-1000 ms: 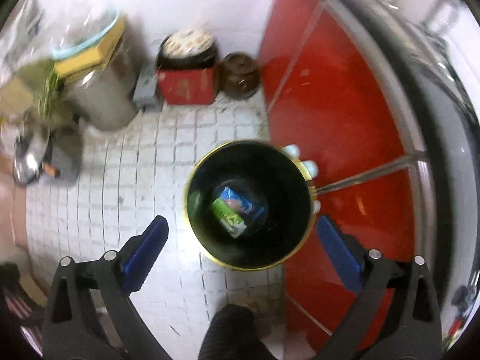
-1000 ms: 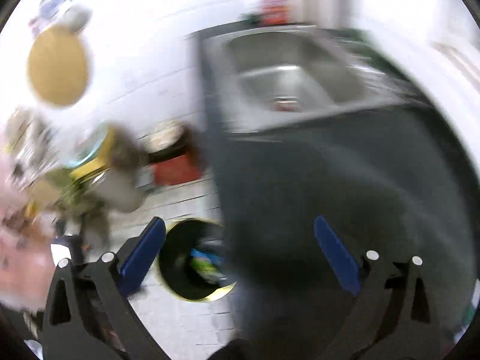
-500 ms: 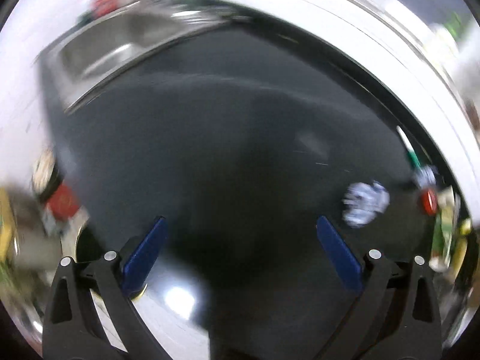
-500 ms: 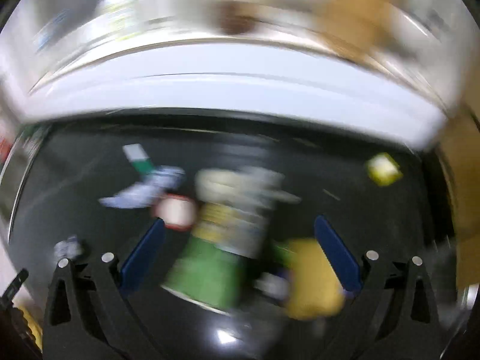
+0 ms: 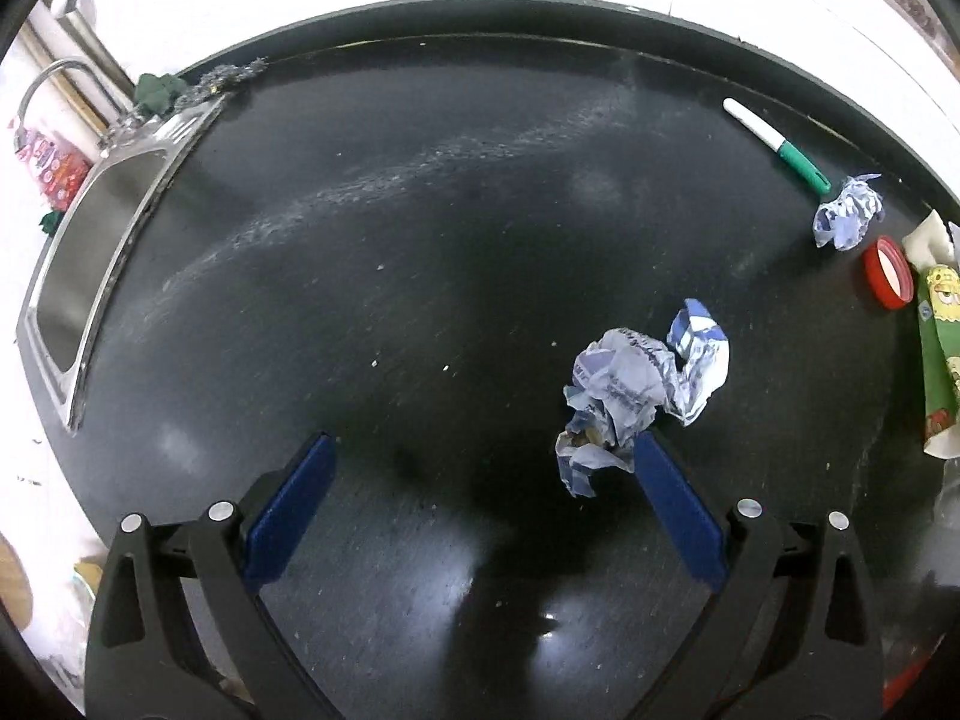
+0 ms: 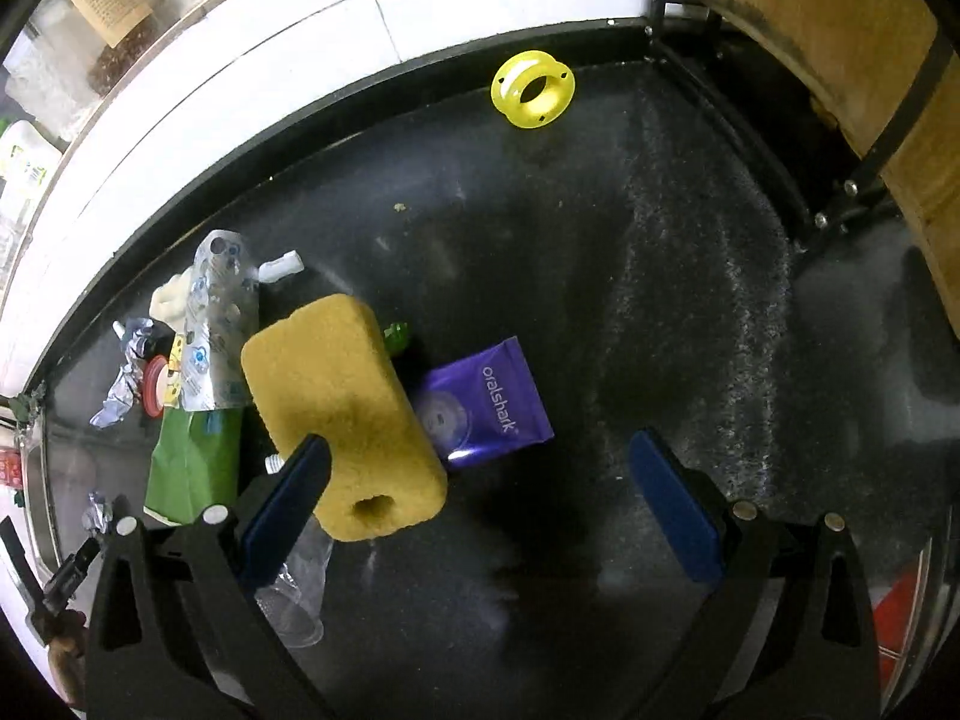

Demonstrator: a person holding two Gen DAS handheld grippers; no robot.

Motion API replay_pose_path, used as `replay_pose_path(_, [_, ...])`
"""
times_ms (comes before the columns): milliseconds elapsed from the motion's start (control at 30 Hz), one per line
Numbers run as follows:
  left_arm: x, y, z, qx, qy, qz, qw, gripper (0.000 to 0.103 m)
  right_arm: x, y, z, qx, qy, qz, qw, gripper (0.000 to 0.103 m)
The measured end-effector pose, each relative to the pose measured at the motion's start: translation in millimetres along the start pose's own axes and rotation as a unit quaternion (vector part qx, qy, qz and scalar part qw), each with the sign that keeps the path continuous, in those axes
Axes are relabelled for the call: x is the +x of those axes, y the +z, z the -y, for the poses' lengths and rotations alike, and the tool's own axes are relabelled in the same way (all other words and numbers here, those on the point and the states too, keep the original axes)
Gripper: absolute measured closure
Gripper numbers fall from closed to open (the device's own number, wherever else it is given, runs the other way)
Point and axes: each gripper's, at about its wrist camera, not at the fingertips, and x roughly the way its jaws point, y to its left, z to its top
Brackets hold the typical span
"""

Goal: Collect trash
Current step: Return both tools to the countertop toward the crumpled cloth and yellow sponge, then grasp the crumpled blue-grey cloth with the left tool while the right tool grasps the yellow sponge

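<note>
In the left wrist view my left gripper point(image 5: 480, 450) is open and empty above the black countertop point(image 5: 420, 240). A crumpled blue-and-white paper point(image 5: 642, 390) lies just ahead of its right finger. A smaller crumpled paper point(image 5: 849, 213) lies at the far right. In the right wrist view my right gripper point(image 6: 480, 450) is open and empty. A purple packet point(image 6: 480, 402) lies ahead between its fingers. A yellow sponge point(image 6: 342, 414) lies by its left finger. A green package point(image 6: 192, 456), a clear wrapper point(image 6: 219, 324) and a clear plastic cup point(image 6: 297, 594) lie at the left.
A steel sink point(image 5: 90, 246) is set in the counter at the left. A green-and-white marker point(image 5: 777, 144) and a red lid point(image 5: 888, 273) lie at the right. A yellow ring spool point(image 6: 533, 89) sits by the white back wall. A wooden board point(image 6: 840, 30) stands at the right.
Both grippers have swung up from the floor bin by the red cabinet to above the black countertop. The left now faces the crumpled paper, the right faces the purple packet and sponge.
</note>
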Motion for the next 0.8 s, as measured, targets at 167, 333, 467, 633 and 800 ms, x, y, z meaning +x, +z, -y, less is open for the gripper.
replay_pose_path(167, [5.4, 3.3, 9.2, 0.015, 0.001, -0.001, 0.9999, 0.007, 3.5, 0.6, -12.5, -0.020, 0.011, -0.006, 1.000, 0.007])
replay_pose_path(333, [2.9, 9.2, 20.5, 0.031, -0.012, 0.005, 0.9994, 0.007, 11.5, 1.5, -37.3, -0.060, 0.007, -0.007, 0.998, 0.007])
replay_pose_path(467, [7.7, 15.7, 29.6, 0.050, -0.016, 0.004, 0.9986, 0.007, 24.7, 0.0, -57.2, -0.102, -0.005, -0.018, 0.995, 0.007])
replay_pose_path(633, [23.3, 21.5, 30.3, 0.036, -0.056, -0.014, 0.9977, 0.049, 41.0, -2.0, -67.6, -0.140, -0.020, -0.035, 0.989, 0.045])
replay_pose_path(800, [19.1, 31.1, 19.9, -0.012, -0.079, -0.026, 0.9965, 0.083, 40.1, -2.2, -64.7, -0.130, -0.006, -0.040, 0.991, 0.050])
